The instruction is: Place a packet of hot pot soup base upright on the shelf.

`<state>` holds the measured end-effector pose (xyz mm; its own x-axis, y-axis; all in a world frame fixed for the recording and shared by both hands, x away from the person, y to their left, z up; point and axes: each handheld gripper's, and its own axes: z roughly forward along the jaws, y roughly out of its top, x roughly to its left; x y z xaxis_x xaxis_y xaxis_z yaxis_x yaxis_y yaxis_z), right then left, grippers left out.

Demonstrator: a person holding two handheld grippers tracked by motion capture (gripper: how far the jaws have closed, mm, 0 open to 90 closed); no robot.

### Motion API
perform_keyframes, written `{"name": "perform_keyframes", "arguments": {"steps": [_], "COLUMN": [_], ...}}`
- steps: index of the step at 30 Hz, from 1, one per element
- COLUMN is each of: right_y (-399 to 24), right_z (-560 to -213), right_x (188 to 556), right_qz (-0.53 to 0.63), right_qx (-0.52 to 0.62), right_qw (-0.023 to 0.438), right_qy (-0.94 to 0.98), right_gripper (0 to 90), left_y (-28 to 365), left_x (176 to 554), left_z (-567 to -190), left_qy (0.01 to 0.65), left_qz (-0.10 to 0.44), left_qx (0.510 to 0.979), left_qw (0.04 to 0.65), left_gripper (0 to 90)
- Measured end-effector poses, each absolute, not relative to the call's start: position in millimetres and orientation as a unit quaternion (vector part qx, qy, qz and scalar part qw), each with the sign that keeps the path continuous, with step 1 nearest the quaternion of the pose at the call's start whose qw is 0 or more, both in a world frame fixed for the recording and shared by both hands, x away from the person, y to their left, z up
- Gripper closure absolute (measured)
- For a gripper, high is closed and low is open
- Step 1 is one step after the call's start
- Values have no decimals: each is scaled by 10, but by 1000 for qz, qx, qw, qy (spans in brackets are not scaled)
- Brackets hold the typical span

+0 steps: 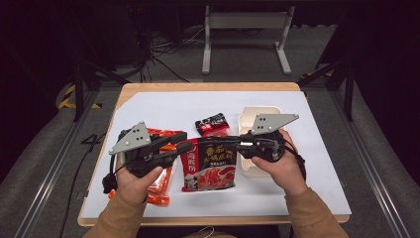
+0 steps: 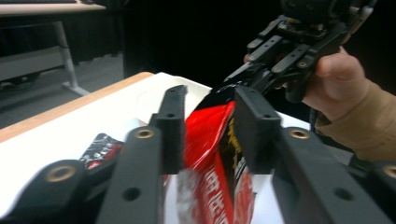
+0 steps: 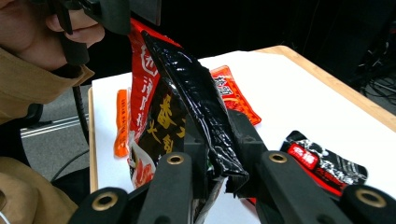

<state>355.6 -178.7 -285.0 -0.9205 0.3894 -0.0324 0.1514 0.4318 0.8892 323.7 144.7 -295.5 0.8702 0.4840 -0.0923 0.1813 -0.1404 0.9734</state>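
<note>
A large red and black seasoning packet (image 1: 210,166) hangs above the white sheet between my two grippers. My right gripper (image 1: 237,145) is shut on its right top edge; in the right gripper view the jaws (image 3: 217,140) pinch the black folded edge of the packet (image 3: 187,84). My left gripper (image 1: 184,142) is at the packet's left top corner. In the left gripper view its jaws (image 2: 211,95) stand apart with the packet (image 2: 210,140) loose between them. The right gripper (image 2: 252,70) and its hand show beyond.
An orange-red packet (image 1: 161,186) lies flat under my left hand. A small black and red sachet (image 1: 213,124) lies behind the held packet. A beige container (image 1: 260,115) stands at the right, partly under my right gripper. The white sheet (image 1: 163,106) covers the wooden table.
</note>
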Motion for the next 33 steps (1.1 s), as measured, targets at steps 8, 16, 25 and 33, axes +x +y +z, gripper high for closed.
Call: {"name": "perform_keyframes", "arguments": {"steps": [8,16,25,33], "right_y": [-1847,-1906,-1993,-2094], "right_z": [-2637,-2416,-2177,-2063], "right_x": [3554,3614,3737,3883], "right_qz": [505,501,480,470], "right_qx": [158,156,157,172], "right_qw": [135,152,181,201], "right_qy": [837,838,844,842], "right_gripper": [789,788,787,787], "left_y": [1542,1576,1588,1596], "left_x": [3281,3330,3385,3421], "left_z": [-3004,-3058,-3121,-3161], "left_qy": [239,253,265,273], "left_qz": [128,131,128,124], "left_qx": [743,748,753,757], "left_qw": [612,599,588,580], "left_gripper": [520,498,481,477]}}
